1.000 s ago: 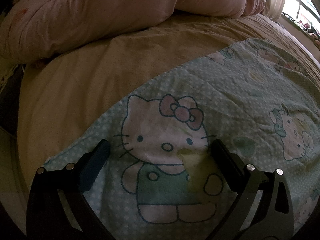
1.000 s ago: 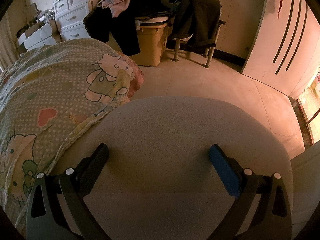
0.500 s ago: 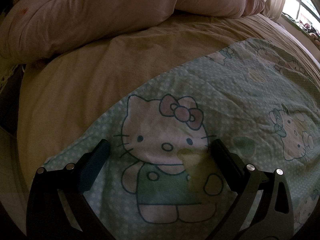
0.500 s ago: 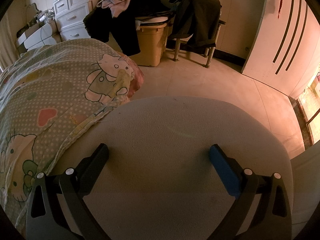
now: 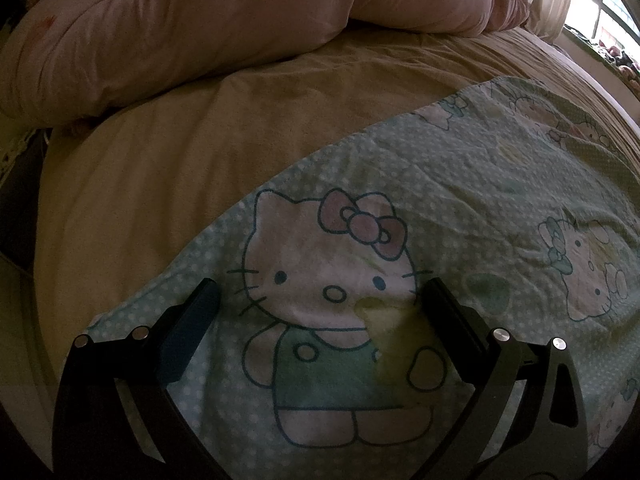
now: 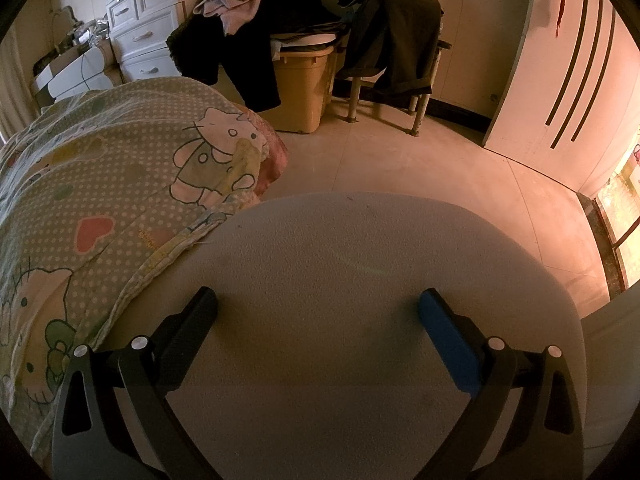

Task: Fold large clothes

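A large pale green dotted cloth with cat cartoon prints (image 5: 460,200) lies spread flat on the bed. My left gripper (image 5: 320,296) is open and empty, hovering just above the cloth near its corner, one finger on each side of a cat print. In the right wrist view the same cloth (image 6: 100,184) drapes over the bed end at the left. My right gripper (image 6: 318,304) is open and empty above a bare grey-white rounded surface (image 6: 360,260), to the right of the cloth's hem.
A tan sheet (image 5: 180,152) covers the bed, with a bulky pink duvet (image 5: 200,20) heaped at the far side. Beyond the bed stand a yellow bin (image 6: 304,84) and a stool (image 6: 400,40) draped with dark clothes, white drawers (image 6: 144,36), and a tiled floor (image 6: 440,176).
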